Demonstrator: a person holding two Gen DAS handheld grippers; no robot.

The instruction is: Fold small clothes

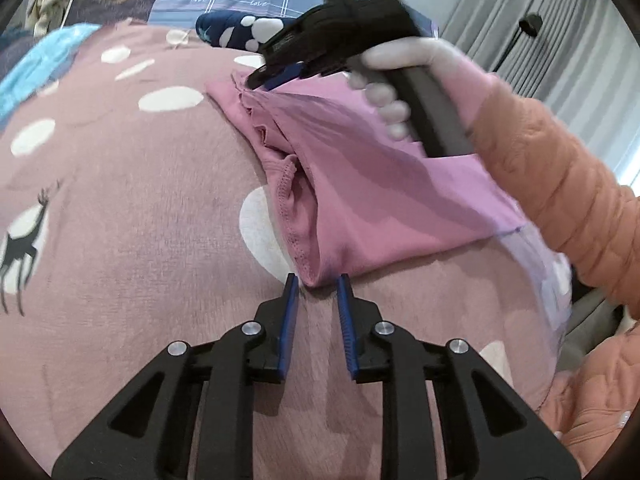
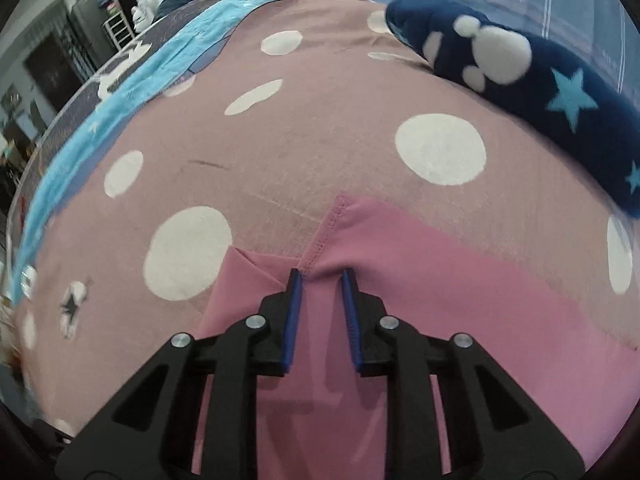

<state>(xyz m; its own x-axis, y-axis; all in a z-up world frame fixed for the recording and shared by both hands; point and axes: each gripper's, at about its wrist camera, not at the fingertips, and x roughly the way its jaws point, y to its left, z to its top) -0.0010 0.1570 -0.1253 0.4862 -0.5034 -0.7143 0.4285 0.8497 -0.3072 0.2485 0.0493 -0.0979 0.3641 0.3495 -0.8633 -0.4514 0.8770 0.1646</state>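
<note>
A small pink garment (image 1: pixel 360 184) lies on a dusty-pink bedspread with white dots (image 1: pixel 120 208). My left gripper (image 1: pixel 318 282) sits at the garment's near corner, jaws a little apart, the bunched corner between the tips. My right gripper (image 1: pixel 272 76) shows in the left wrist view at the garment's far edge, held by a white-gloved hand (image 1: pixel 400 80). In the right wrist view my right gripper (image 2: pixel 320 276) is over the pink garment (image 2: pixel 440 292), jaws slightly apart with a stitched hem fold between the tips.
A navy plush item with white paw prints and blue stars (image 2: pixel 520 76) lies beyond the garment. A light-blue cloth strip (image 2: pixel 120 92) runs along the bedspread's left edge. An orange quilted sleeve (image 1: pixel 560 184) crosses the right side. Grey curtains (image 1: pixel 560 40) hang behind.
</note>
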